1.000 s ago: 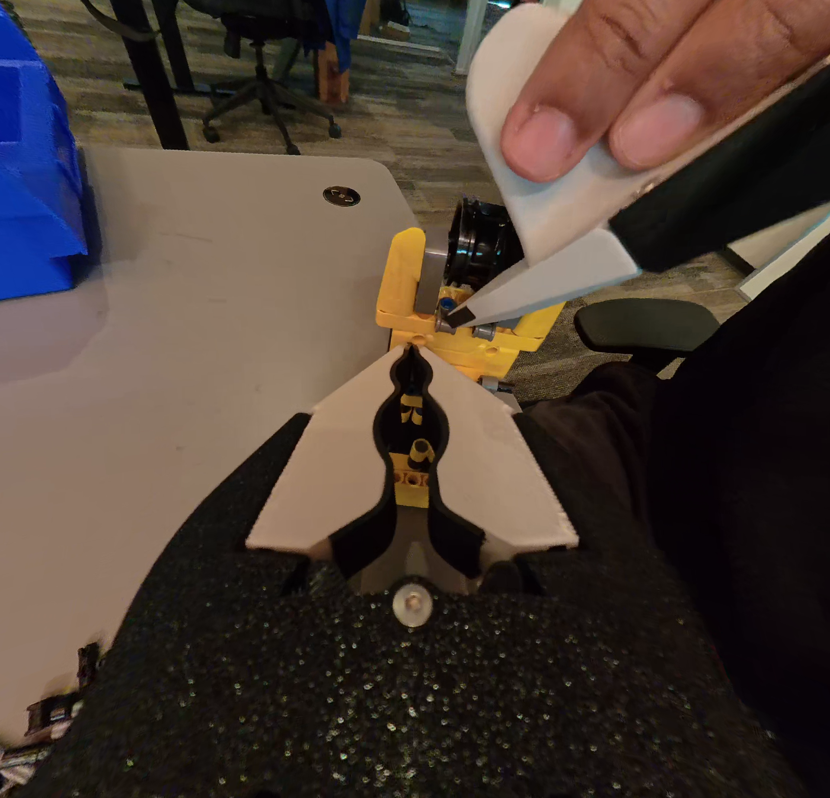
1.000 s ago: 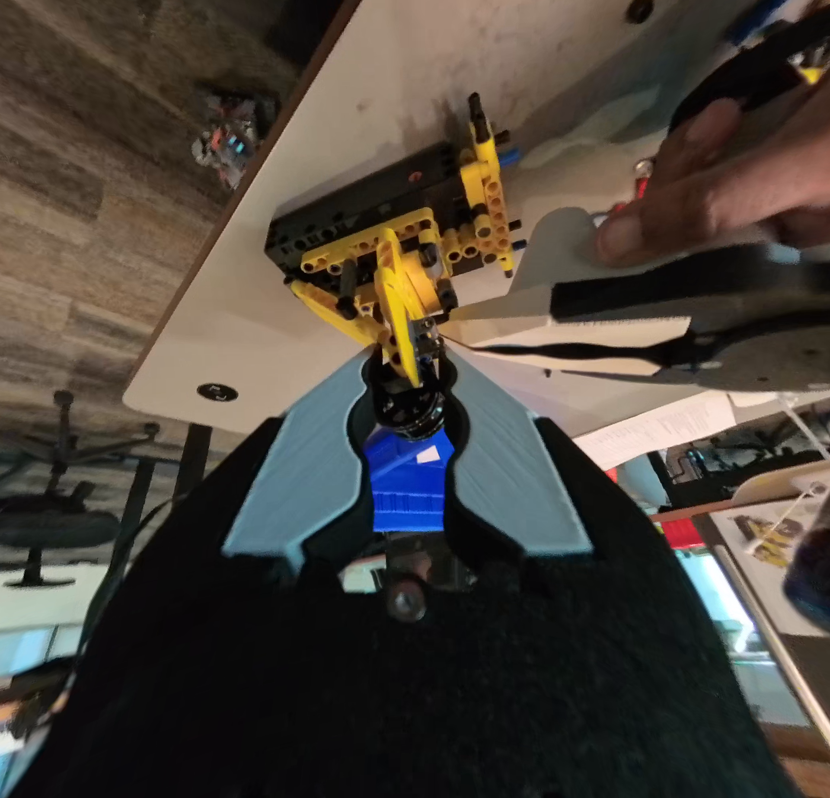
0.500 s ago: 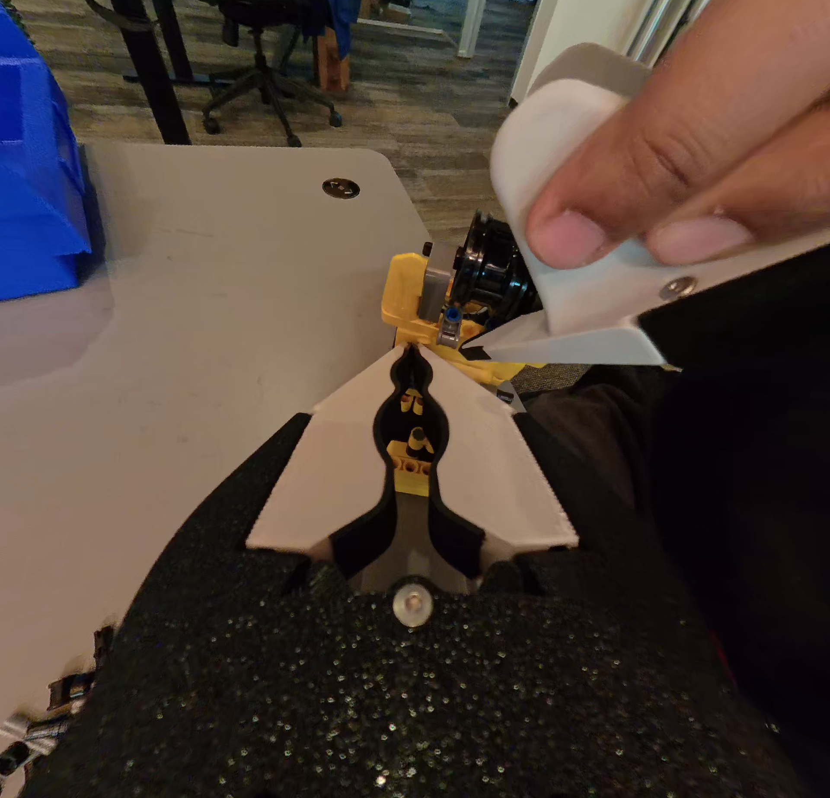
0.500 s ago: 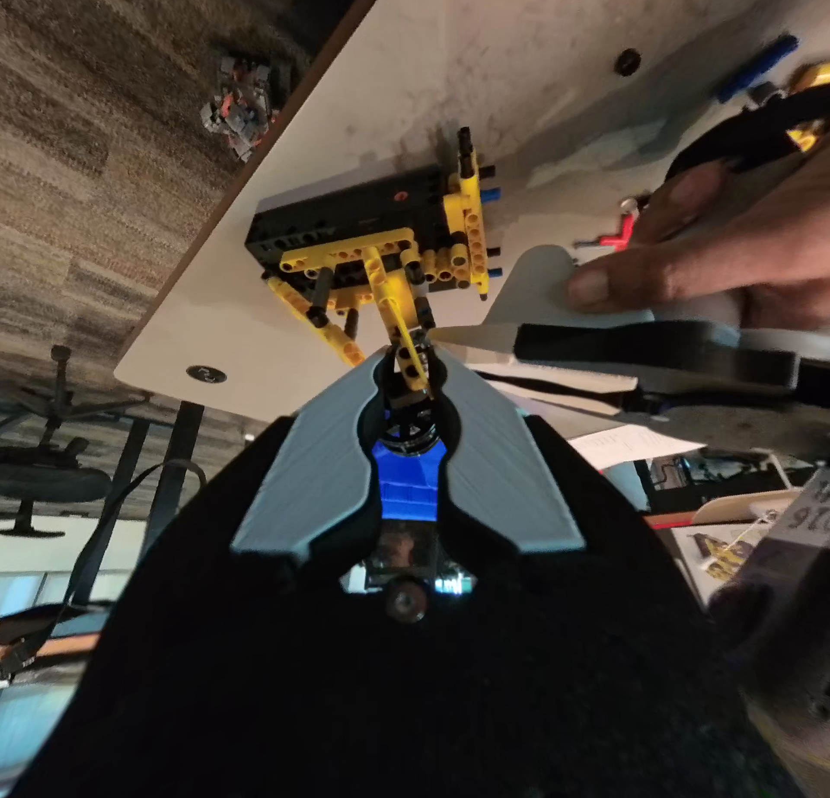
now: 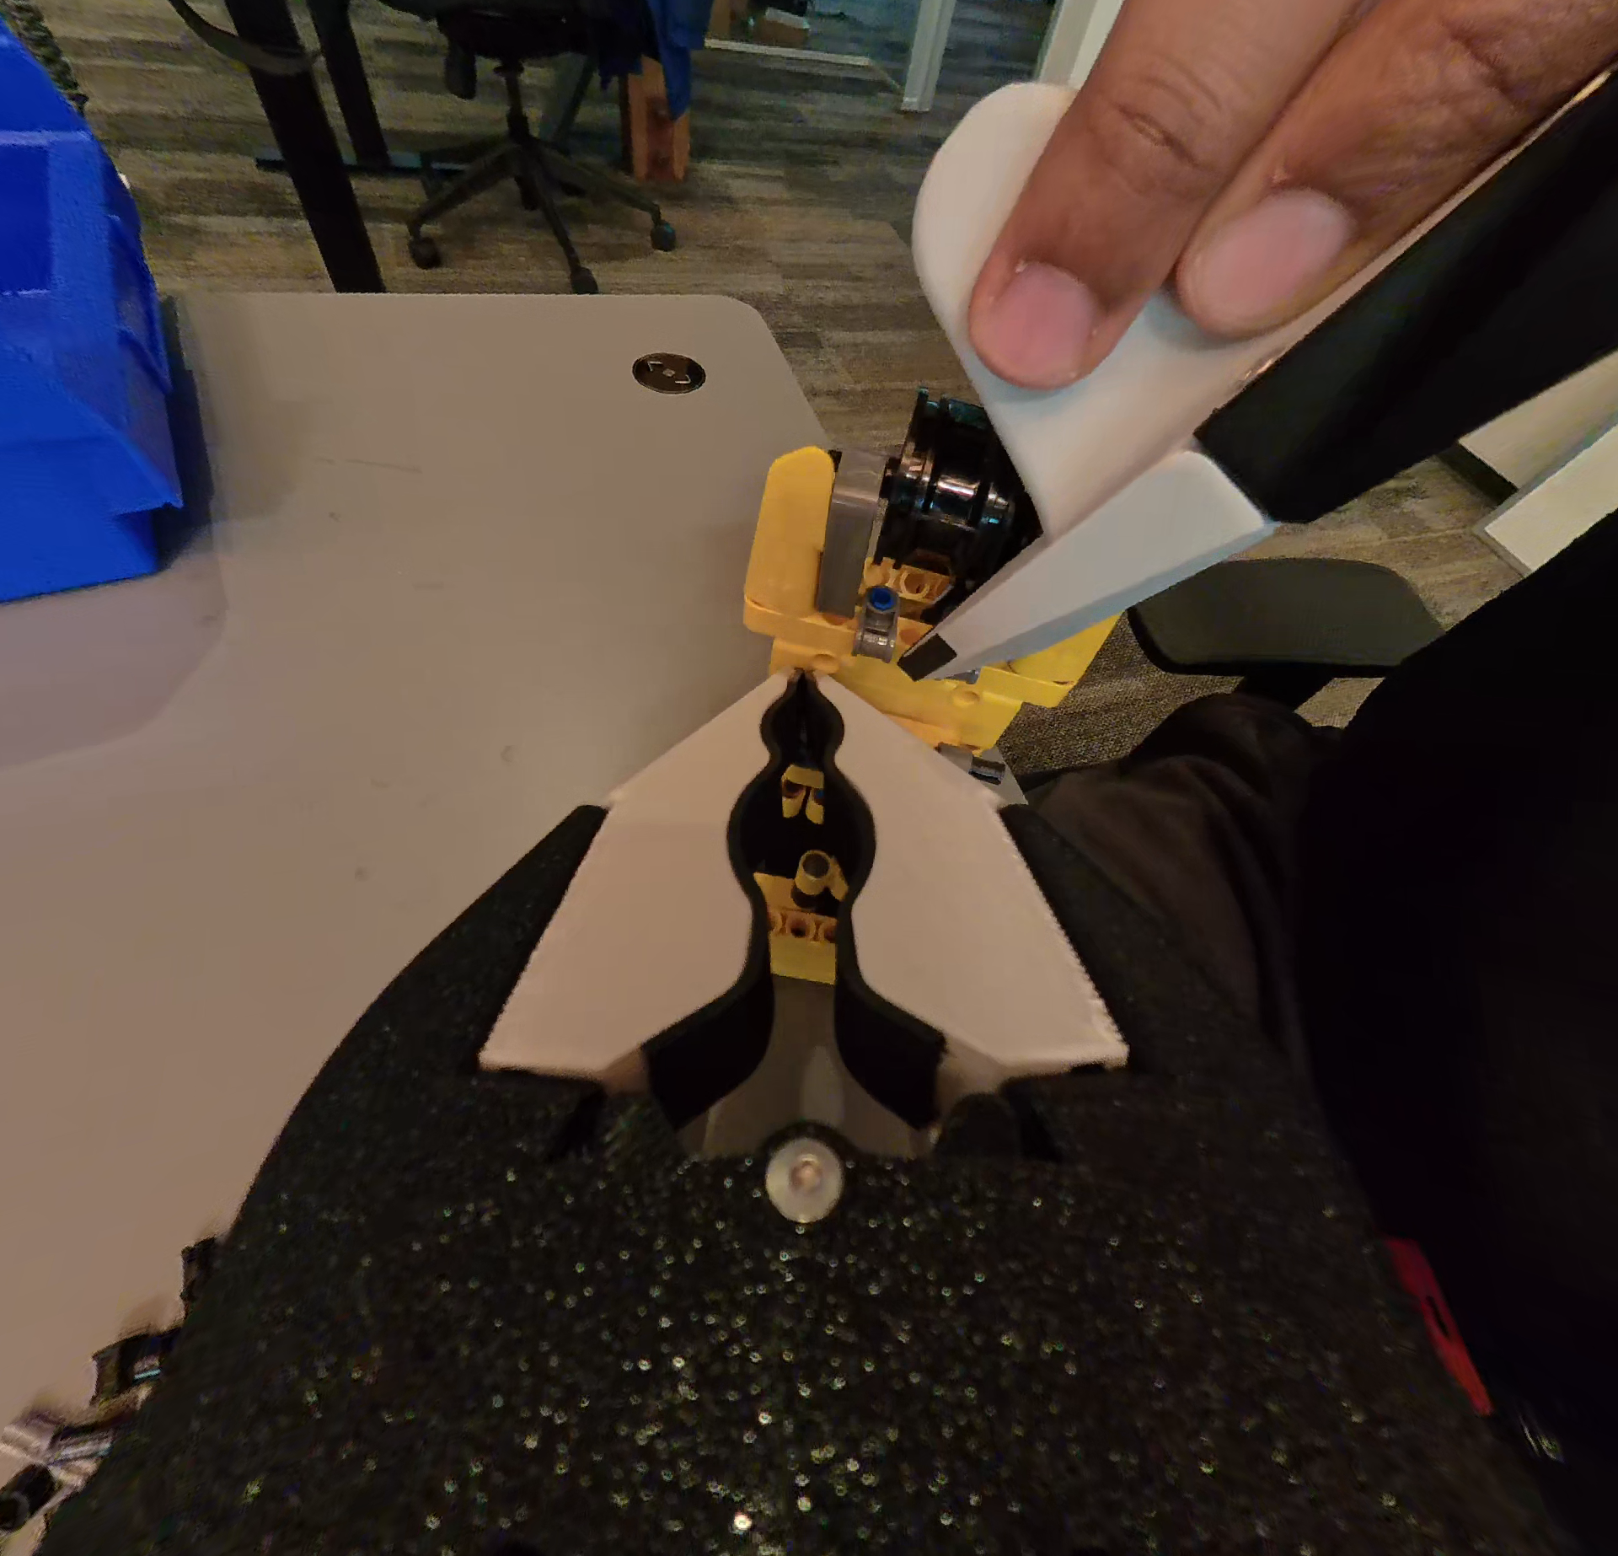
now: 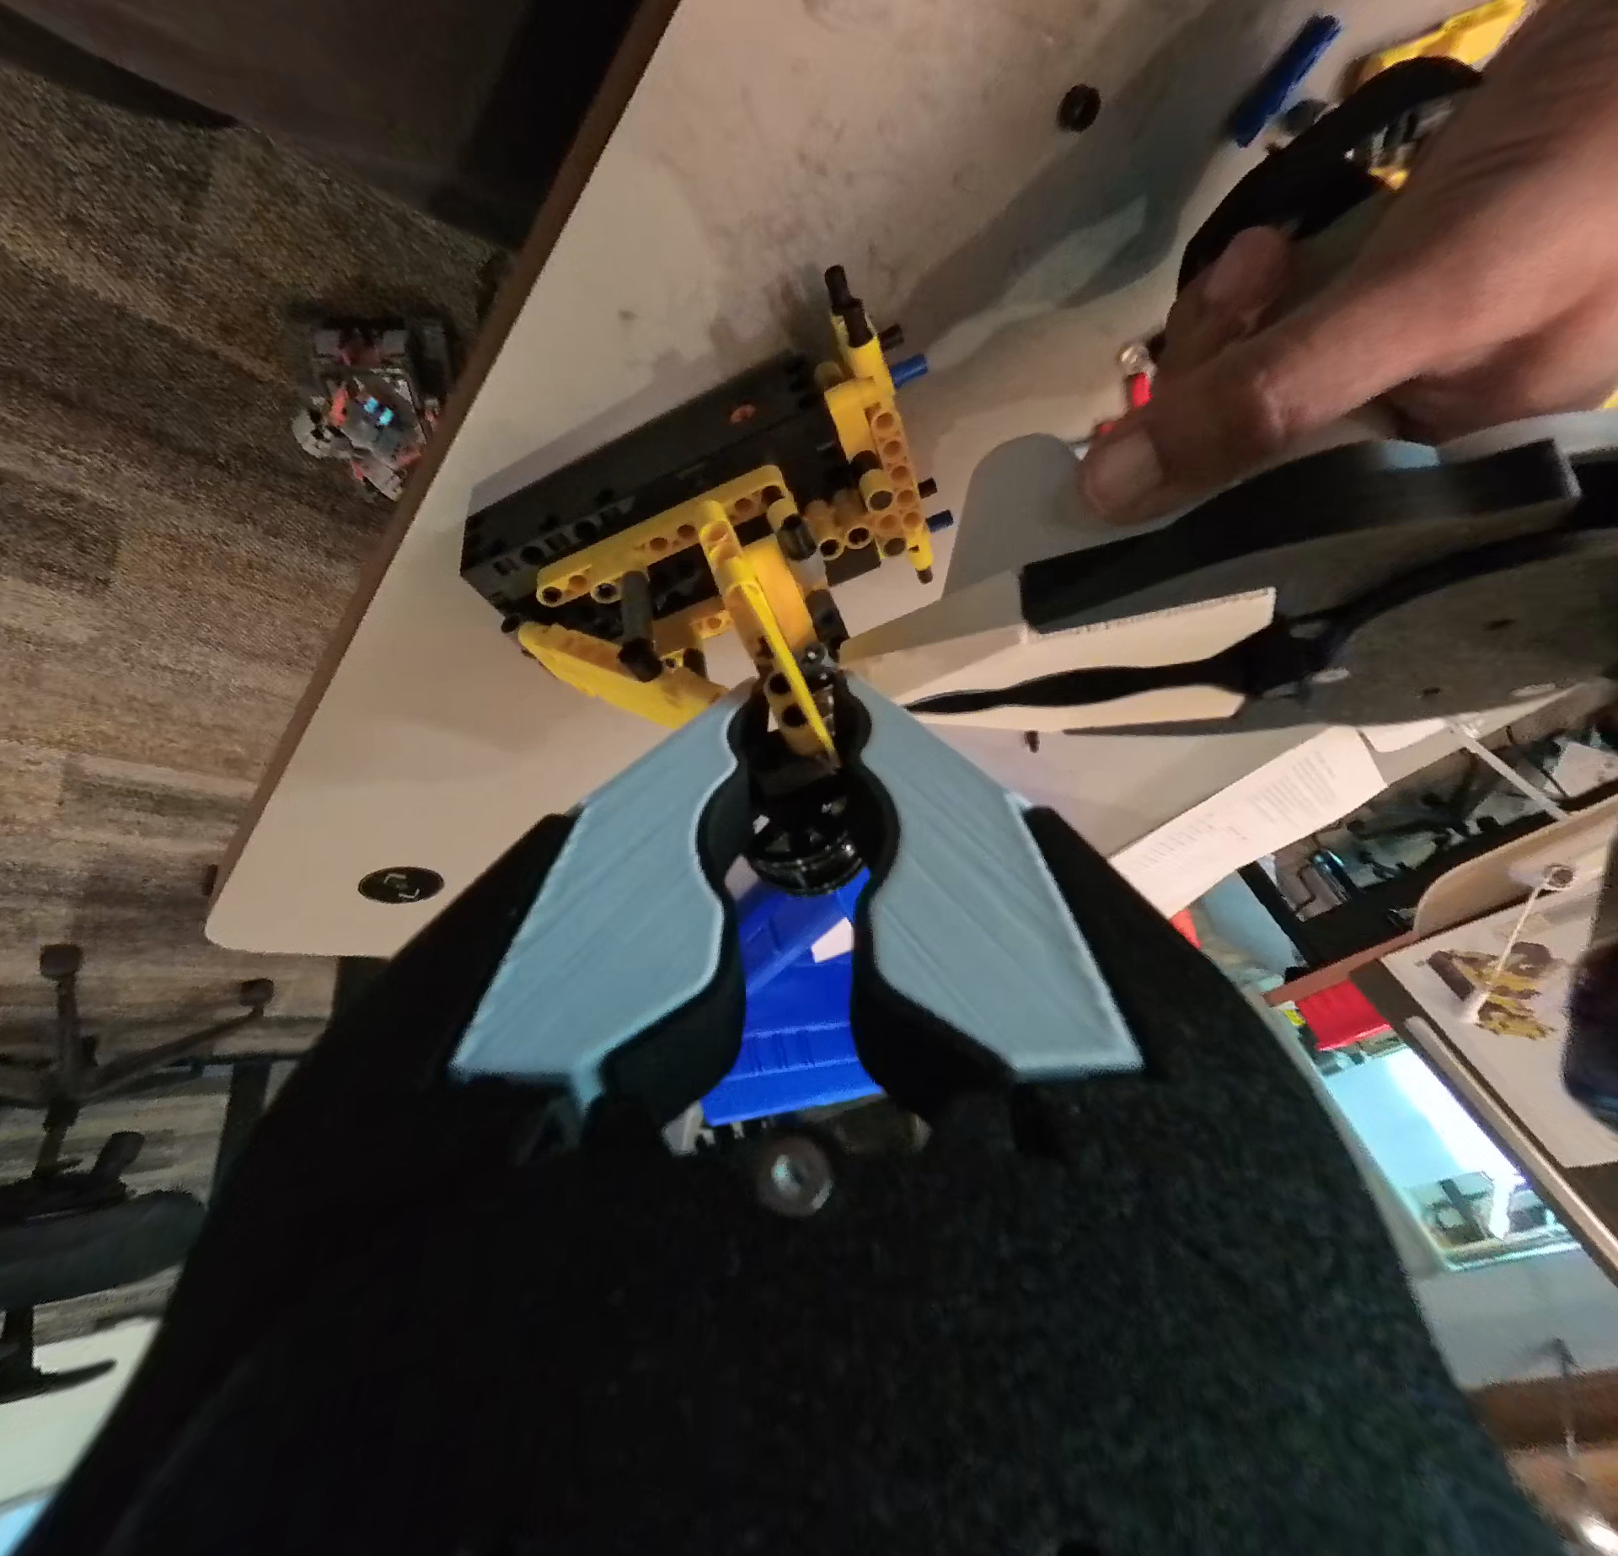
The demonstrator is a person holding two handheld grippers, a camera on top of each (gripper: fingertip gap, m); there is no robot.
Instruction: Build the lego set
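A yellow and black brick-built model (image 5: 875, 664) with a black wheel (image 5: 950, 481) hangs in the air off the table's right edge, held from both ends. My left gripper (image 5: 801, 682), with white fingers, is shut on the model's yellow frame. My right gripper (image 6: 801, 704), with light blue fingers, is shut on the model (image 6: 700, 542) at its wheel end, and the wheel (image 6: 801, 848) sits in the hollow between its fingers. In the left wrist view the right gripper (image 5: 928, 656) comes in from the upper right under a hand (image 5: 1226, 156). In the right wrist view the left gripper (image 6: 884, 669) reaches in from the right.
The grey table (image 5: 394, 638) has a round grommet (image 5: 668, 373) and a blue bin (image 5: 70, 375) at the left. An office chair (image 5: 525, 113) stands behind it. Loose brick parts (image 6: 1283, 69) lie on the table (image 6: 788, 156). A small brick pile (image 6: 368, 410) lies on the floor. Only a small space, under 4 cm, lies between the two pairs of fingers.
The right gripper and its hand dipped, then came back up beside the wheel. The model tilted a little with them. Both grippers stayed shut on it.
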